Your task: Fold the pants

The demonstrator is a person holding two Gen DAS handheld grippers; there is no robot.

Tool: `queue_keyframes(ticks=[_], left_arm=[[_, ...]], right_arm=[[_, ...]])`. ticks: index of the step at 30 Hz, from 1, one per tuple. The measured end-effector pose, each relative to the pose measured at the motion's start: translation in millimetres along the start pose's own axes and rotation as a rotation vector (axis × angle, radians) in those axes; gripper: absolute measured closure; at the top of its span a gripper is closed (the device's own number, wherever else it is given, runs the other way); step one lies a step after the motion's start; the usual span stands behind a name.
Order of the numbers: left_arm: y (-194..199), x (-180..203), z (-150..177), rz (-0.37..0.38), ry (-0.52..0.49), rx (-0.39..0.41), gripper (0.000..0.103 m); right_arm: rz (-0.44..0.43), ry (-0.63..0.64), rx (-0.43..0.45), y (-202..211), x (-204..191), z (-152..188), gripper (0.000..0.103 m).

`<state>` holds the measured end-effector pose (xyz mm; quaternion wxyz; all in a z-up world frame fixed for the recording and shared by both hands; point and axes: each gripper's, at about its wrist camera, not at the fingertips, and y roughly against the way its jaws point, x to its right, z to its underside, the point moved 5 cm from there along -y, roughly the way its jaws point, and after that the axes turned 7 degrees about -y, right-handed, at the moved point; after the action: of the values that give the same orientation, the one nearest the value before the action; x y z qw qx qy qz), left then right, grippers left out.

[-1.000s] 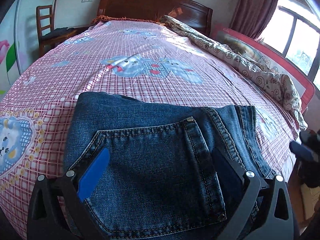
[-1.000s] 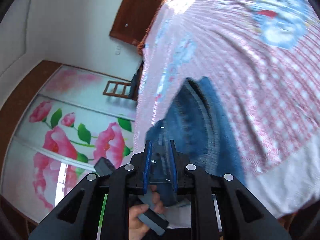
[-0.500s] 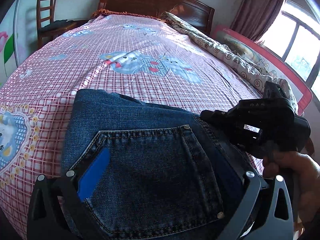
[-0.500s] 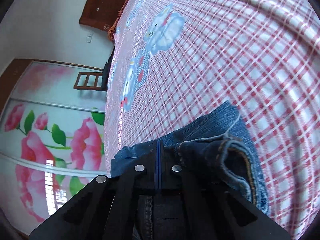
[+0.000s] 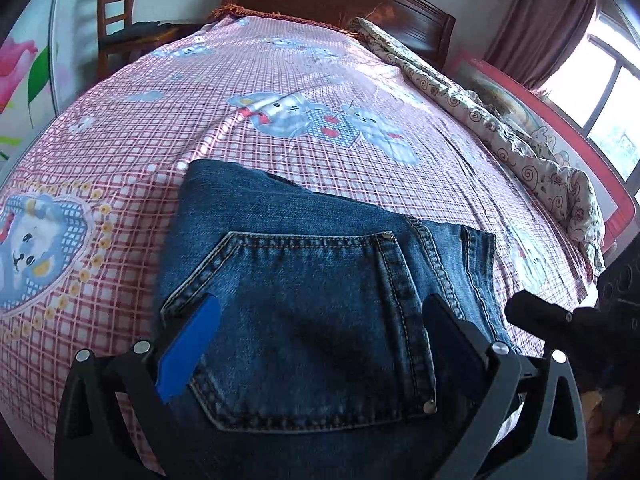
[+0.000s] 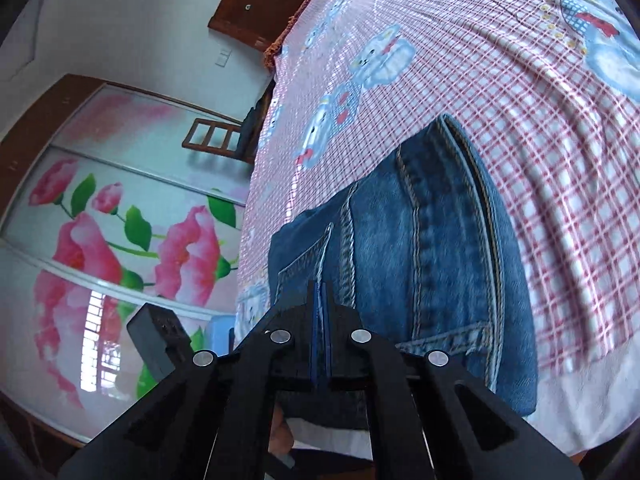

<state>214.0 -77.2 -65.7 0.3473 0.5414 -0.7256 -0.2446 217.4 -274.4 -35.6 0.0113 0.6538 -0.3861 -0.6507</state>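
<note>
We see the jeans (image 5: 304,280) lying folded near the foot edge of the bed (image 5: 280,80), back pocket up, one side of the stack close to the mattress edge. Our left gripper (image 5: 320,328) hangs over the pocket with its fingers spread wide, the blue pad (image 5: 188,352) on one side and the dark finger on the other, gripping nothing. Our right gripper (image 6: 319,320) has its fingers pressed together with no cloth visible between them; its tips sit at the near edge of the denim, though we cannot tell whether they touch it, since that part is blurred.

What could go wrong, as we judge it: the fold is thick and springy, so a nudge from the closed right fingers could shove the top layer askew or slide the stack toward the edge, where it may slip off. If the left fingers close on the pocket alone, they would likely lift only one layer and undo the fold.

The left view shows the pocket, the stack's outline and the quilt (image 5: 520,140) along the far side of the bed. The right view alone shows the layered waistband side, the overhang at the bed edge, and the flowered wardrobe doors (image 6: 120,240).
</note>
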Motion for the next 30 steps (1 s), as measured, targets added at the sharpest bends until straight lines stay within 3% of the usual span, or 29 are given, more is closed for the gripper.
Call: queue_keyframes(ticks=[6,10,13,15,20,23,25,28,30], left_arm=[[33,-7,27,-0.014,0.040,-0.009,0.002],[38,-13,46,-0.016,0.052,-0.017,0.002],[13,-26,63,0.009,0.123,-0.116,0.002],[13,-29,65,0.027,0.133,-0.065,0.002],[11,-28,68,0.027,0.112,-0.071,0.002],[14,-29,69,0.036,0.125,-0.061,0.002],[20,-33,72,0.044,0.147,-0.048,0.002],[40,-45,78,0.027,0.186,-0.010,0.002],[57,-50,77,0.021,0.188,0.032,0.002]], right_arm=[[-0.032,0.002,-0.060,-3,6,28,0.102],[0.040,-0.034,-0.036,-2,45,28,0.103],[-0.063,-0.120,-0.024,-3,72,24,0.103],[-0.035,-0.091,-0.011,0,65,27,0.103],[-0.010,-0.101,0.035,29,52,29,0.102],[-0.046,-0.083,0.036,42,48,32,0.102],[0.022,-0.094,0.015,38,67,33,0.102],[-0.063,-0.187,0.023,34,93,34,0.103],[-0.065,-0.175,0.028,35,93,35,0.103]])
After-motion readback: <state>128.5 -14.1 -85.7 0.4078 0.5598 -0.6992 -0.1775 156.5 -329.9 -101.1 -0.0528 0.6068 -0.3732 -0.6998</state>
